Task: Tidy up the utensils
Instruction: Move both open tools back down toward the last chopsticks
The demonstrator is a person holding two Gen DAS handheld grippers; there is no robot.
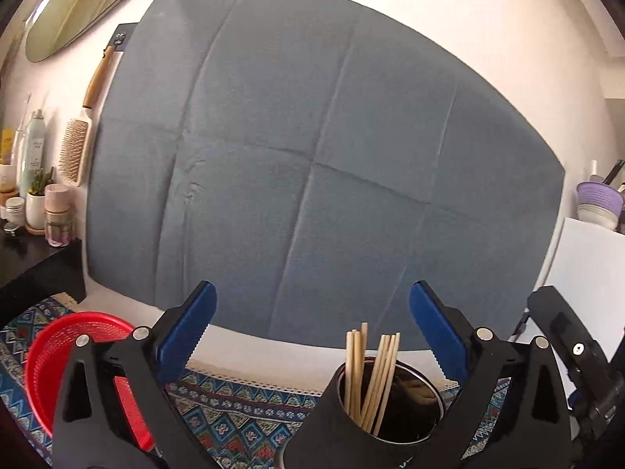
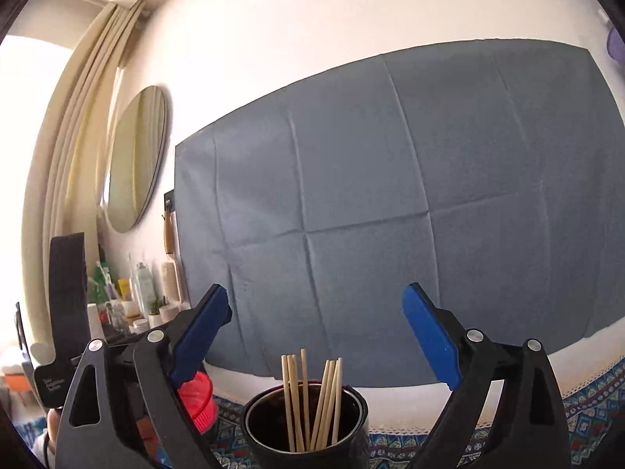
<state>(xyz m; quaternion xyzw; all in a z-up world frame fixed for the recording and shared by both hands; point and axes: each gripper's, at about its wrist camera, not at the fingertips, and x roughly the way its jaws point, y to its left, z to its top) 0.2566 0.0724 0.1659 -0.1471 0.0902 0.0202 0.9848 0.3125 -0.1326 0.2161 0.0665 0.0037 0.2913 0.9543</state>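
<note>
Two blue-padded black claws show up, one in each view. From the left wrist camera, the left claw (image 1: 312,312) is spread wide with nothing between its pads. Below it and a bit to its right stands a round black cup with a shiny inside (image 1: 384,410). A bunch of thin pale wooden sticks (image 1: 371,375) stands up in the cup, leaning against each other, with their tips below the claw's blue pads. To the left of the claw, partly behind its left finger, sits a red plastic mesh basket (image 1: 58,359). Cup and basket both rest on a patterned blue, red and white tablecloth (image 1: 242,410). Far ahead of the claw hangs a big creased grey-blue cloth (image 1: 312,156) on the pale wall. Beside the cloth's left edge hangs a wooden hairbrush (image 1: 80,136).

From the right wrist camera, the right claw (image 2: 316,312) is spread wide too, and it pinches nothing. The black cup sits right below the middle of the claw, sticks standing up inside, not touching the pads. A bit of the red basket peeks out behind the claw's left finger. Up to the left hangs a round mirror (image 2: 136,160).
</note>
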